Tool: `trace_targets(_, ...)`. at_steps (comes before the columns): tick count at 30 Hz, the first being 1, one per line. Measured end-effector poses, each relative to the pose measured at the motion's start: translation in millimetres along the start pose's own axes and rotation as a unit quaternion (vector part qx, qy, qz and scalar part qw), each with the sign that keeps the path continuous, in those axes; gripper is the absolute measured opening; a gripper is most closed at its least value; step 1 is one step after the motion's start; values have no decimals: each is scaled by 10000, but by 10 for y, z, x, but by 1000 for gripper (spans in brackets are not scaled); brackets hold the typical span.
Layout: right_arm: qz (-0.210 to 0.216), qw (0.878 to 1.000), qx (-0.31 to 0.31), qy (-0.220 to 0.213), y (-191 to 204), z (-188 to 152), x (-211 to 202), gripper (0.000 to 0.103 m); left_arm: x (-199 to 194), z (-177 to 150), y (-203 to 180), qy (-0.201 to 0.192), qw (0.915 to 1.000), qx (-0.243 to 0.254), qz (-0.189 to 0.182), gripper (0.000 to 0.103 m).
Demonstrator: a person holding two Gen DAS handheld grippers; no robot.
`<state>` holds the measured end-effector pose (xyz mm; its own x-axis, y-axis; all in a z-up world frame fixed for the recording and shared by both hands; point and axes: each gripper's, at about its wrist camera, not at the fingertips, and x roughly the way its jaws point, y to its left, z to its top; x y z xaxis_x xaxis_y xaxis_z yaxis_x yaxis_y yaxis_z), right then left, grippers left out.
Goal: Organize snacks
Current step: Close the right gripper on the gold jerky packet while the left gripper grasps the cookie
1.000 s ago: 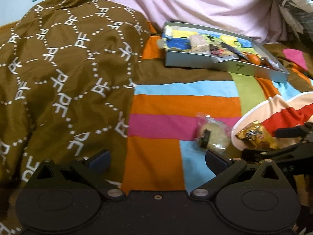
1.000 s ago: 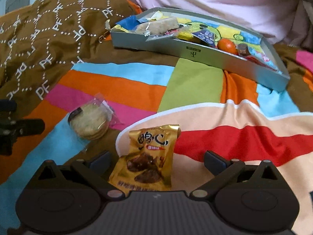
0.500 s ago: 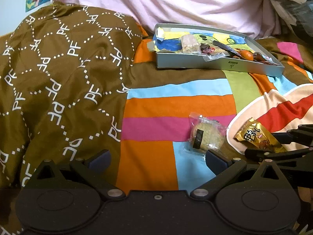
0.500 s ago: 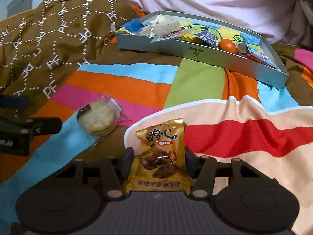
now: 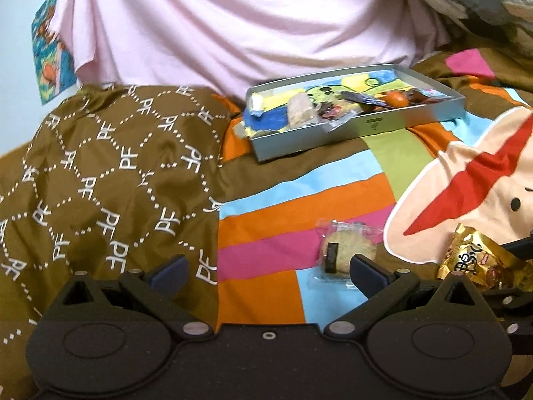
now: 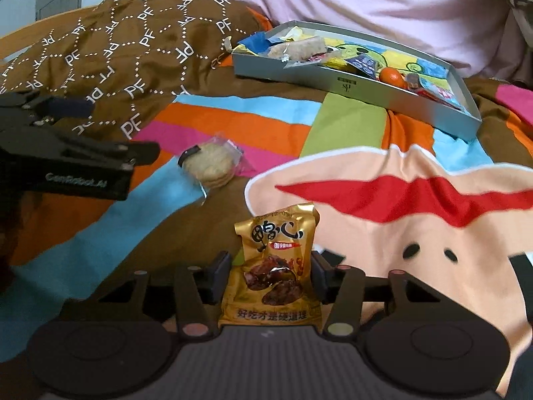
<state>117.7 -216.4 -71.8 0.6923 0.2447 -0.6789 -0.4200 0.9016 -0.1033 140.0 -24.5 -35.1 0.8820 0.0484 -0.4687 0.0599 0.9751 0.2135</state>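
sitting upright between the inner faces of the right gripper point(image 6: 270, 275), gold snack packet point(image 6: 275, 268) pinched at both side edges, near the bottom centre of the right wrist view and raised over the striped bedspread point(image 6: 233, 123); showing again at the far right of the left wrist view point(image 5: 479, 261). lying flat on the bedspread to the left of and beyond the packet, clear-wrapped round cracker point(image 6: 209, 164), well apart from it. hovering with jaws spread wide and gripping nothing, left gripper point(image 5: 268, 271), its right finger point(image 5: 366, 270) overlapping the near edge of the cracker point(image 5: 346, 250) in the left wrist view, contact impossible to tell. resting farther back on the bedspread, grey tray point(image 6: 349, 81) carrying wrapped snacks and a small orange point(image 6: 392, 76). bunching up on the left, brown patterned blanket point(image 5: 110, 180); rising behind the tray, pink sheet point(image 5: 233, 26)
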Motion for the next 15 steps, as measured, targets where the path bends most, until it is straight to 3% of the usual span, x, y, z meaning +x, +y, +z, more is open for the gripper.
trace_targets(8,95,9994,320,9,-100,-85,-95,55,38,-11,-39,116,9999,118,-22,102)
trace_targets(15,249,9976,635,-75,-209,-116,-95,55,228,82,-37,306,9982,55,-511,102)
